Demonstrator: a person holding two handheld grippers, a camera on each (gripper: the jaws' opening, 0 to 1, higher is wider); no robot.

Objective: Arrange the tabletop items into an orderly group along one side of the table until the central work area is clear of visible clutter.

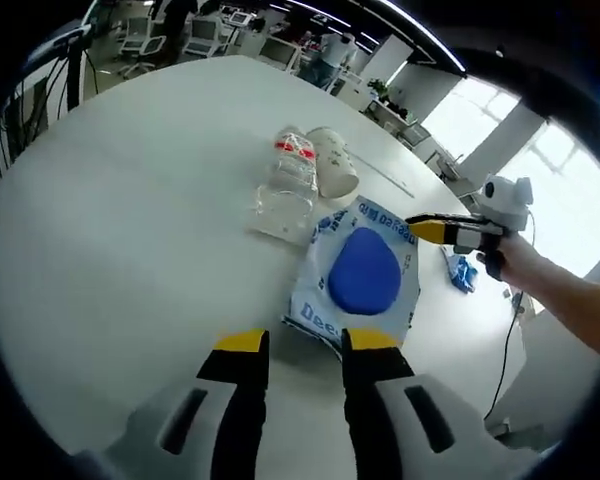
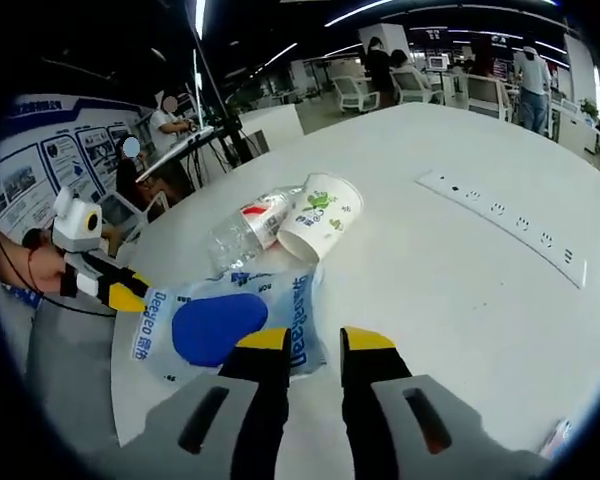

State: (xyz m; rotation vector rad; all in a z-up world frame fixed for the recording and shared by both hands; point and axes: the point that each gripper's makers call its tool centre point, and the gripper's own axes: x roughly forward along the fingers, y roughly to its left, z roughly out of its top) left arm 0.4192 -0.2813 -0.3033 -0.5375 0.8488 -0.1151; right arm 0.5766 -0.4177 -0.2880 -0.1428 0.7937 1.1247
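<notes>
My left gripper [image 1: 305,342] and right gripper [image 2: 316,340], fingers released, flank the pouch [image 1: 358,272]; bottle [image 1: 286,187] and cup [image 1: 332,160] already beside it.

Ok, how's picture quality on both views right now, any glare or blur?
Left gripper view: windows at right are blown out, the table bows from fisheye, the blue-and-white packet is sharp. Right gripper view: dimmer room, paper cup and clear bottle slightly soft.

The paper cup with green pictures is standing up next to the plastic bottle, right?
Not quite. The white paper cup with green pictures lies tipped on its side beside the clear plastic bottle, which lies flat too. The right gripper view shows the cup's open mouth facing sideways.
</notes>
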